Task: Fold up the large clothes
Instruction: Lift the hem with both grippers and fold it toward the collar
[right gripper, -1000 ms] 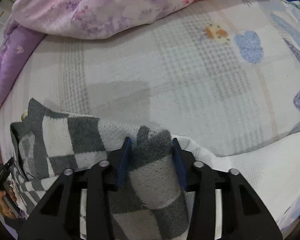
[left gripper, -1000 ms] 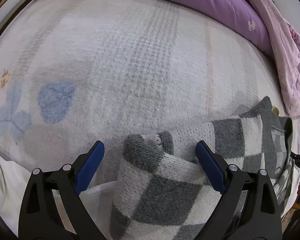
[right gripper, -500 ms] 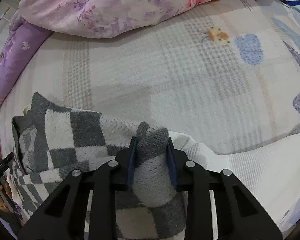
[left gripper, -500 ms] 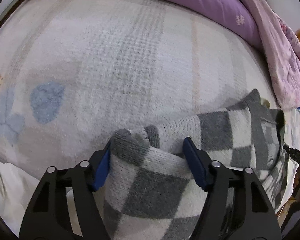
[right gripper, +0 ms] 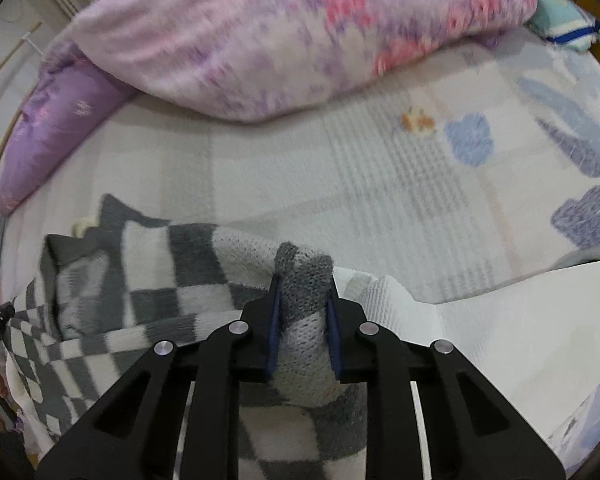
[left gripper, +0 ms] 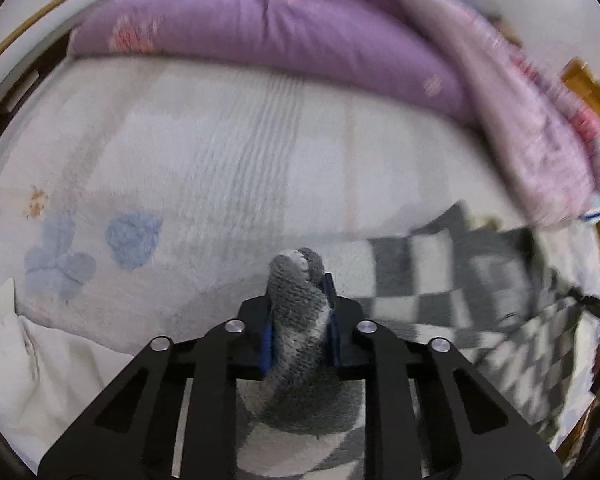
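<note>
Nearest in the left wrist view, the left gripper (left gripper: 298,312) has its jaws clamped on a bunched fold of the grey-and-white checked knit garment (left gripper: 452,276); they have just been closing, and the blue pads now press the wool from both sides. In the right wrist view the right gripper (right gripper: 303,312) is likewise pinched on a gathered grey edge of the same garment (right gripper: 148,280), its jaws having just drawn further together around the knit. From each grip the checked fabric drapes down and away across the near edge of the bed, toward the other gripper's side. Beside it lies a white waffle-textured cloth (right gripper: 480,340). Beyond spreads the pale blanket (left gripper: 228,160) covering the bed, with blue flower shapes. Farthest back lie a purple quilt (left gripper: 260,28) and a pink floral duvet (right gripper: 284,36), heaped along the far side of the bed
</note>
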{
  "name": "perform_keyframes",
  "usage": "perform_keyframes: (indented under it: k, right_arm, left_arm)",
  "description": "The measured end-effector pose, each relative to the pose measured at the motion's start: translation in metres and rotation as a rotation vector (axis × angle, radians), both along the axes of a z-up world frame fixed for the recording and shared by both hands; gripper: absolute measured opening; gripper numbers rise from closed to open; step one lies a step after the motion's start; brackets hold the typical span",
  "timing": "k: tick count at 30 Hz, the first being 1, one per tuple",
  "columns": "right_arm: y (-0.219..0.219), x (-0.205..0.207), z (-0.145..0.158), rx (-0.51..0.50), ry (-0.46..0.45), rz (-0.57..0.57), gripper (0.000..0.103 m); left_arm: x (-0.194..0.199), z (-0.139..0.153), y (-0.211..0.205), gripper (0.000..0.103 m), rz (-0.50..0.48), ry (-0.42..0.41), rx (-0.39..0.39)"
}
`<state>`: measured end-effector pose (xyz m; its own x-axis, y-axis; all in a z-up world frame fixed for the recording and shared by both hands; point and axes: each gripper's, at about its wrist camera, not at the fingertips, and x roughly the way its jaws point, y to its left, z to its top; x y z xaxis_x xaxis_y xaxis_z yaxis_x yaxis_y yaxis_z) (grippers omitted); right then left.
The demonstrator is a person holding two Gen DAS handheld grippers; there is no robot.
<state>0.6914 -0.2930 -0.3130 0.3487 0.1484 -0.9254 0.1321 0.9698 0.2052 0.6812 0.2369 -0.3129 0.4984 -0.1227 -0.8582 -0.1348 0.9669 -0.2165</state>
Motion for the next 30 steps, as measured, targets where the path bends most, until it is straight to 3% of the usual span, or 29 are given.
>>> perform_keyframes:
  k: [3, 7, 9, 16, 24, 30]
  right_arm:
    - [-0.002, -0.017, 0.029, 0.04, -0.054, 0.019, 0.017]
    - [0.001, -0.039, 0.062, 0.088, -0.095, 0.025, 0.017]
    - [0.008, -0.051, 0.076, 0.116, -0.111, 0.031, 0.016]
    - [0.007, -0.127, 0.121, 0.153, -0.177, 0.082, 0.016]
    - [-0.005, -0.224, 0.14, 0.165, -0.162, 0.12, 0.016]
    - [-0.007, -0.296, 0.147, 0.155, -0.136, 0.161, 0.016]
  left_arm:
    - [-0.026, 0.029, -0.006, 0.016, -0.027, -0.09, -0.032]
    - [-0.057, 0.06, -0.014, 0.015, -0.038, -0.127, -0.041]
    - [-0.075, 0.072, -0.014, 0.015, -0.039, -0.148, -0.083]
    - [-0.151, 0.104, -0.033, 0.015, -0.066, -0.192, -0.019]
    - [-0.236, 0.116, -0.046, 0.014, -0.158, -0.124, 0.06]
    - [-0.299, 0.107, -0.053, 0.014, -0.223, -0.082, 0.087]
